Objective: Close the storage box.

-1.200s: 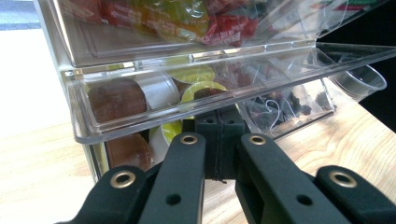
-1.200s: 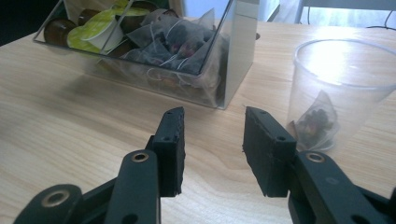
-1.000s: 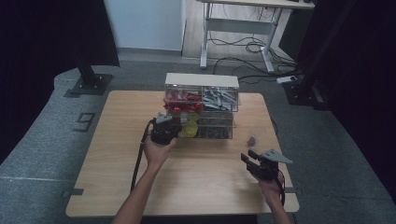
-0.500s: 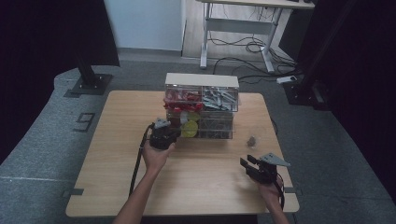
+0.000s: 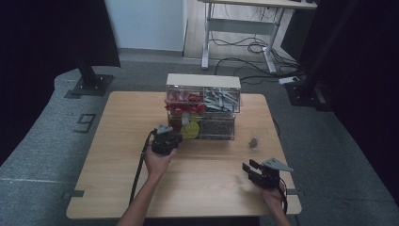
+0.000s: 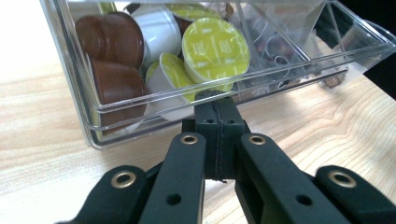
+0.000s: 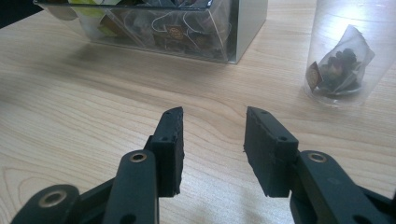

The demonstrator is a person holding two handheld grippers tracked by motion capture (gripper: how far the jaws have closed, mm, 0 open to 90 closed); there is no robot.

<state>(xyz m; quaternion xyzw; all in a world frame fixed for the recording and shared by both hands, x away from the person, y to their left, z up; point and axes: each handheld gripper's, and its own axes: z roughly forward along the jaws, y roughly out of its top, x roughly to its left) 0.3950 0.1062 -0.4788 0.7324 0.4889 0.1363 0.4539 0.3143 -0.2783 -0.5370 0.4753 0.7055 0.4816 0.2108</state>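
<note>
Left claw (image 6: 218, 105) clenched, tips against drawer (image 6: 140, 100) front lip, likely to push it. Right claw (image 7: 212, 135) released, idle at desk's (image 5: 117, 165) five o'clock, cup (image 7: 348, 51) ahead.

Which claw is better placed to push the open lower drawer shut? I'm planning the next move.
Left, probably. The left claw, jaws shut, sits right at the drawer front edge with the capsules. The right claw hangs open, well back from the organizer, nearer the cup.

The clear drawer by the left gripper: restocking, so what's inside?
The clear drawer holds coffee capsules: yellow-lidded, brown and white. Tea bags lie further along. Anything under the capsules is hidden.
</note>
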